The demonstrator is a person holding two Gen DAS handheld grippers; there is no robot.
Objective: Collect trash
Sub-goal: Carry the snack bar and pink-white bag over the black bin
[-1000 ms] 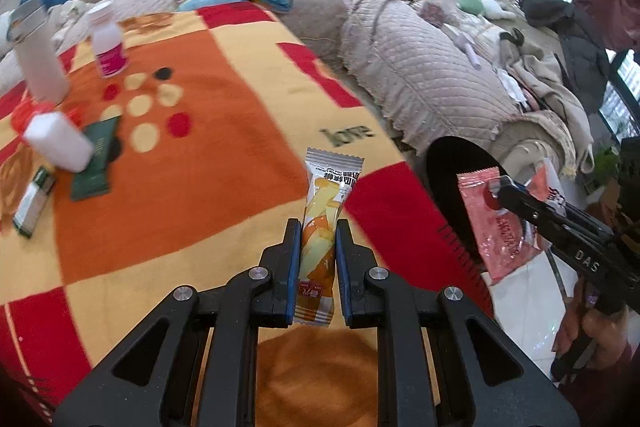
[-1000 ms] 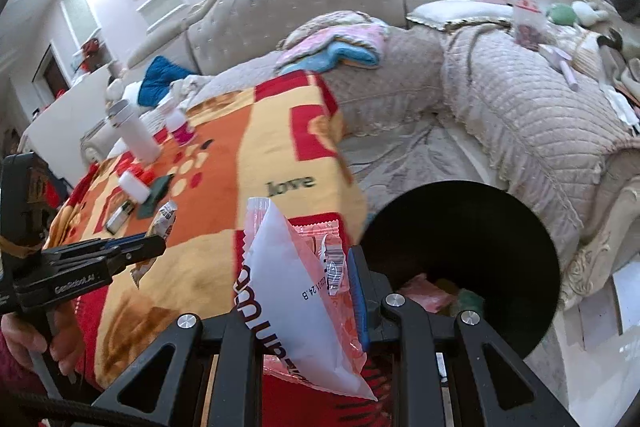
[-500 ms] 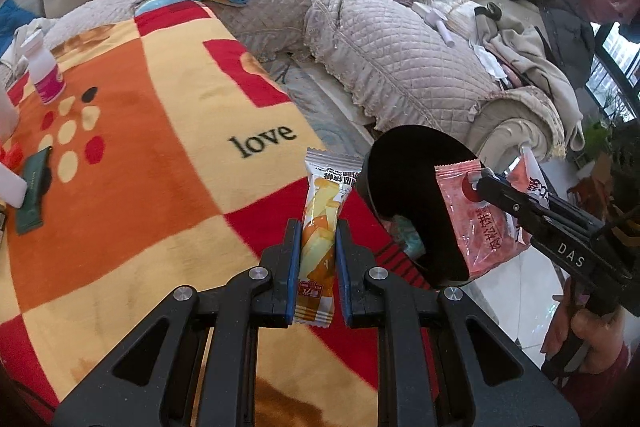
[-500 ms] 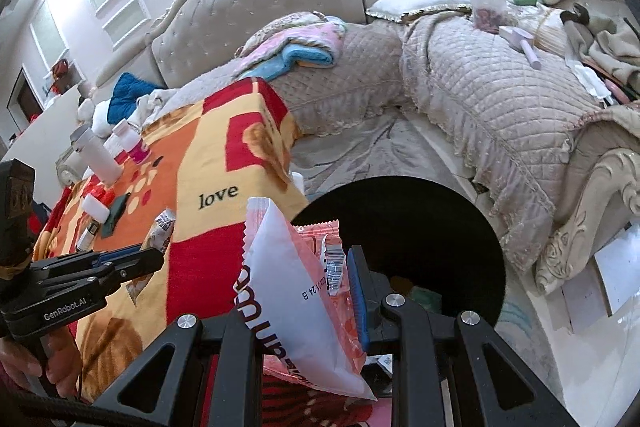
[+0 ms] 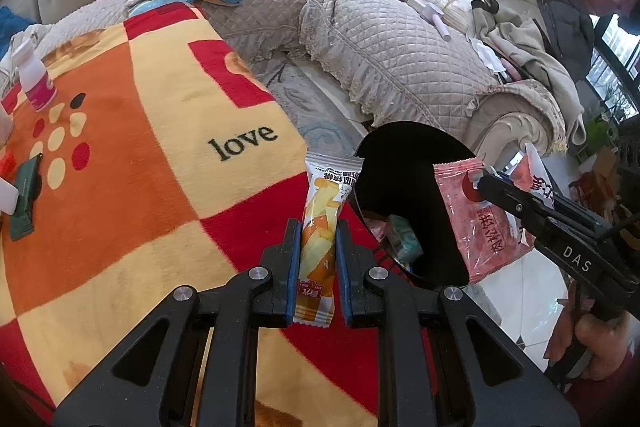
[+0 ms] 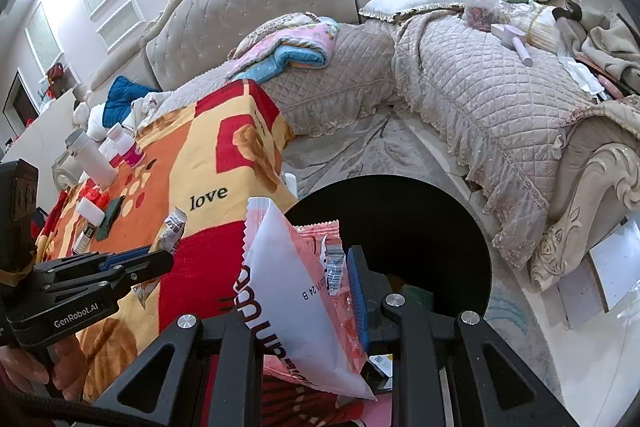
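Note:
My left gripper [image 5: 318,255] is shut on a long orange-and-yellow snack wrapper [image 5: 322,227], held over the blanket's red edge next to the black trash bin [image 5: 404,155]. My right gripper [image 6: 300,291] is shut on pink and white snack wrappers [image 6: 288,283] and holds them at the bin's near rim [image 6: 392,223]. In the left wrist view the right gripper [image 5: 480,183] holds the pink wrapper [image 5: 476,223] over the bin's right side. In the right wrist view the left gripper [image 6: 160,259] shows at left with its wrapper [image 6: 174,231]. Trash lies at the bin's bottom [image 5: 404,239].
An orange, yellow and red blanket [image 5: 152,163] covers the table. At its far left stand a pink-labelled bottle [image 5: 34,83], a white cylinder [image 6: 90,157], a green packet [image 5: 26,203] and a white block [image 6: 90,209]. A quilted sofa [image 5: 400,43] with clothes lies beyond the bin.
Both grippers have moved toward the black bin with their wrappers still held. The bin now looms larger and closer in both views; the bottles have slid to the left.

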